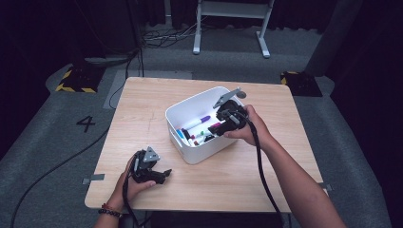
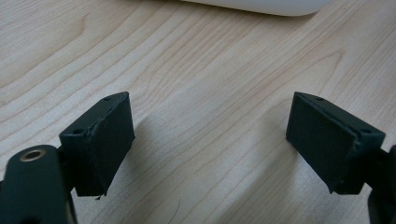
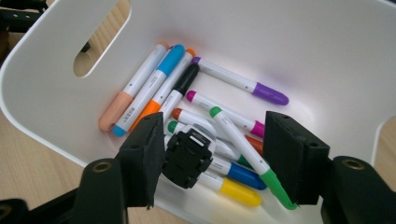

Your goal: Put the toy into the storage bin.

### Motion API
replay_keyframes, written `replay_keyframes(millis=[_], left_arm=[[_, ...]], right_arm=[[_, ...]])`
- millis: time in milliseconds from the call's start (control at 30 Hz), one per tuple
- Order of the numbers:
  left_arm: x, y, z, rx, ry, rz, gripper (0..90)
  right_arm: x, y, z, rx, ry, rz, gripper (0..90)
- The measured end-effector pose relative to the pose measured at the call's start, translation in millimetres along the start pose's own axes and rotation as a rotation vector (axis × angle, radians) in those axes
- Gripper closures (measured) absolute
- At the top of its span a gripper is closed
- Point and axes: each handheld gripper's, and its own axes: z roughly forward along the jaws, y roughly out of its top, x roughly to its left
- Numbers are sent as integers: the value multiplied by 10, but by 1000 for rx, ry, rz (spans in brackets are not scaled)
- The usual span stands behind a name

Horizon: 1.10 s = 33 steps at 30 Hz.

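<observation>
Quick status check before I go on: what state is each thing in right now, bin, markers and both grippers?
White bin: upright on the table, open-topped, markers inside.
Markers: capped, lying loose in a pile on the bin floor.
Black clip-like piece: lying on the markers; what it is, I cannot tell.
Right gripper: open over the bin, gripping nothing.
Left gripper: open, empty, low over bare table.
</observation>
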Motion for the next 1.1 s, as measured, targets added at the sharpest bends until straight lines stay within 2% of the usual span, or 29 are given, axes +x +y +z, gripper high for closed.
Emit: replay_keyframes(millis=[133, 167, 267, 333, 400, 433, 467, 533, 633, 900, 967, 1100], left_arm=[[0, 0, 0, 0, 0, 0, 152], [0, 0, 0, -1, 0, 0, 152], [0, 0, 0, -1, 0, 0, 152], [0, 0, 0, -1, 0, 0, 152], [0, 0, 0, 0, 0, 0, 152], [0, 0, 0, -1, 0, 0, 152], [0, 0, 0, 0, 0, 0, 152], [0, 0, 0, 0, 0, 0, 152], [0, 0, 0, 0, 0, 0, 152], [0, 0, 0, 0, 0, 0, 152], [0, 0, 0, 0, 0, 0, 152], [0, 0, 0, 0, 0, 0, 152]], right_arm=[[-10, -30, -68, -12, -10, -4, 358], [-10, -53, -118, -29, -25, -3, 342], [-12, -79, -159, -46, -23, -8, 314], [-18, -126, -222, -53, -52, -2, 274], [-30, -158, -278, -69, -56, -6, 267], [-25, -171, -299, -82, -55, 18, 259], [-35, -187, -320, -82, -63, 16, 247], [-33, -201, -335, -85, -63, 25, 242], [-35, -279, -398, -88, -83, 16, 242], [-6, -438, -533, -112, -91, 4, 238], [2, -488, -563, -102, -108, -3, 234], [7, -596, -603, -97, -111, -9, 234]])
